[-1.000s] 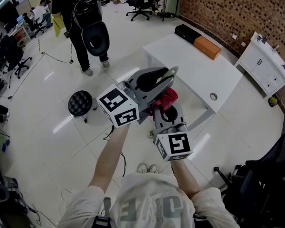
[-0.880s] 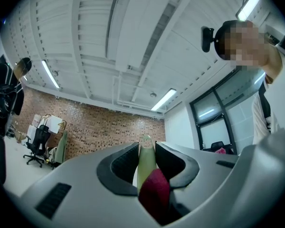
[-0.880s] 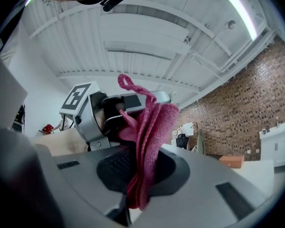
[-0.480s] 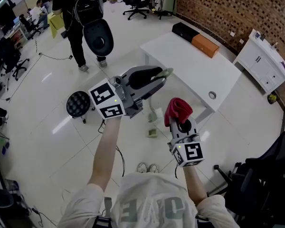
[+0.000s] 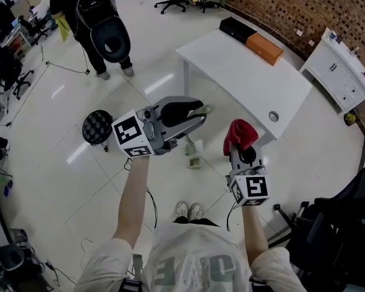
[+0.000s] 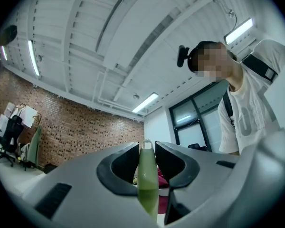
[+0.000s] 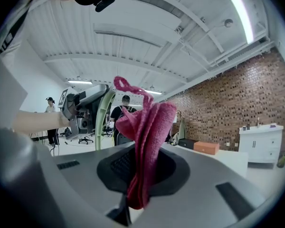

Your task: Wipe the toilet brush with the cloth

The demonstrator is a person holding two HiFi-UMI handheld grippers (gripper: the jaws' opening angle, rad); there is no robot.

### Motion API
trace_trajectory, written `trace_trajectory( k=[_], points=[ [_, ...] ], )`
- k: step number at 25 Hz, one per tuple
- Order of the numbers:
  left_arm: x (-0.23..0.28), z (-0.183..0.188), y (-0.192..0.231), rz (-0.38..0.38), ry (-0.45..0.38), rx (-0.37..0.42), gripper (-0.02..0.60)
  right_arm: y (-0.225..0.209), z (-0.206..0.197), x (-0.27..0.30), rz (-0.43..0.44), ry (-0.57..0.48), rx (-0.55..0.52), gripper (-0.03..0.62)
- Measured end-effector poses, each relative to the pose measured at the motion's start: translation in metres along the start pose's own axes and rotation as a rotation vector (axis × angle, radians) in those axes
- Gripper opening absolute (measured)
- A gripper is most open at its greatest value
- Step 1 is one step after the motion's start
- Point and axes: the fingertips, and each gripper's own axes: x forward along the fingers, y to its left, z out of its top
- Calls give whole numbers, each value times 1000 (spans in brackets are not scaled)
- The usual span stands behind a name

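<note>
My left gripper (image 5: 198, 115) is shut on the pale green handle (image 6: 147, 184) of the toilet brush, which pokes out past the jaw tips (image 5: 202, 109). In the right gripper view the green handle (image 7: 100, 122) curves down from that gripper. A pale object (image 5: 193, 152) lies below it by the floor; I cannot tell whether it is the brush head. My right gripper (image 5: 240, 148) is shut on a bunched red cloth (image 5: 239, 132), which stands up between the jaws (image 7: 147, 127). The cloth is apart from the brush, to its right.
A white table (image 5: 249, 78) stands ahead with an orange box (image 5: 265, 46), a black box (image 5: 234, 26) and a tape roll (image 5: 273, 116). A black stool (image 5: 97, 126) is at the left, a person (image 5: 91, 17) stands beyond it, and a dark chair (image 5: 334, 224) is at the right.
The right gripper has pulled the cloth away from under the left gripper, out to the right and down. The left gripper has sunk a little with the brush handle still in it.
</note>
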Motion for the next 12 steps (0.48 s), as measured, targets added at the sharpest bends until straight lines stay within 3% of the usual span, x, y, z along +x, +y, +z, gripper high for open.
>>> trace_trajectory(
  k=[4,7,9,12],
  points=[
    [1,-49,4,-35,48,-28,117,-13,-42,14,13,33,28,32],
    [-13,-119,6,-59,35,-22,117,-27,-117,37,13,32,5,32],
    [-29,-197,15,-67,52,-18,117,-43,-198,59,-19,47,-34,32],
    [-65,-345,28,-60,93,-52,117,-61,-345,84,-56,86,-64,32]
  ],
)
